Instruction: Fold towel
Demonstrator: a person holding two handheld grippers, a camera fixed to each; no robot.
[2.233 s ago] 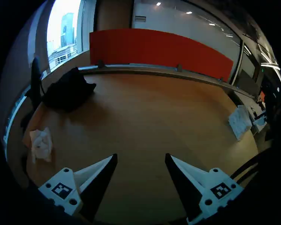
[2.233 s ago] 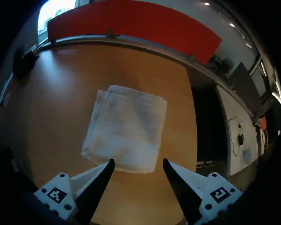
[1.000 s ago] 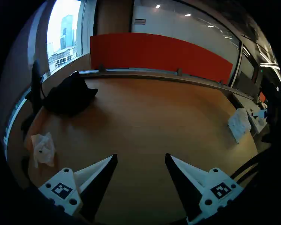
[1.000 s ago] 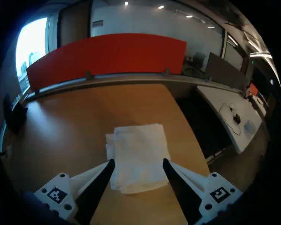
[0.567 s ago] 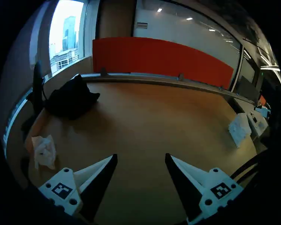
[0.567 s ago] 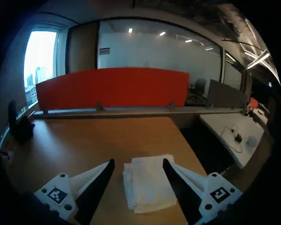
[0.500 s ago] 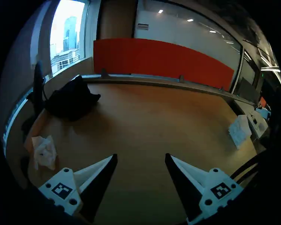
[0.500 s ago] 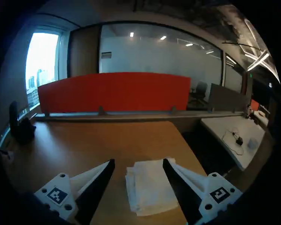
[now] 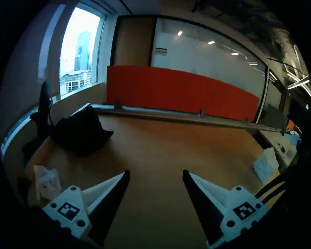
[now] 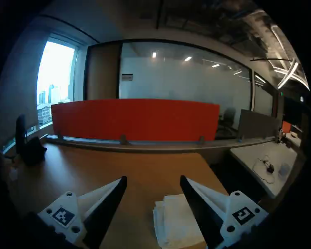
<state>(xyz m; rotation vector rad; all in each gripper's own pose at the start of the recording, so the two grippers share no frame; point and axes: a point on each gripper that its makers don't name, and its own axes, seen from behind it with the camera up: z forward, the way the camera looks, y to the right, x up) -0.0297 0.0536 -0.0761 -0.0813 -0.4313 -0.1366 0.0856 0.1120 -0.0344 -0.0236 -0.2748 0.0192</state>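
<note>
White towel [image 10: 172, 224] lies folded in flat layers on desk [image 10: 134, 170]

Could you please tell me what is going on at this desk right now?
A person is working on a towel-folding job with a two-finger tool in each hand. The white towel lies folded flat near the right edge of the wooden desk. The left tool and the right tool are both open and hold nothing. A black bag and a crumpled white cloth sit at the desk's left end.
</note>
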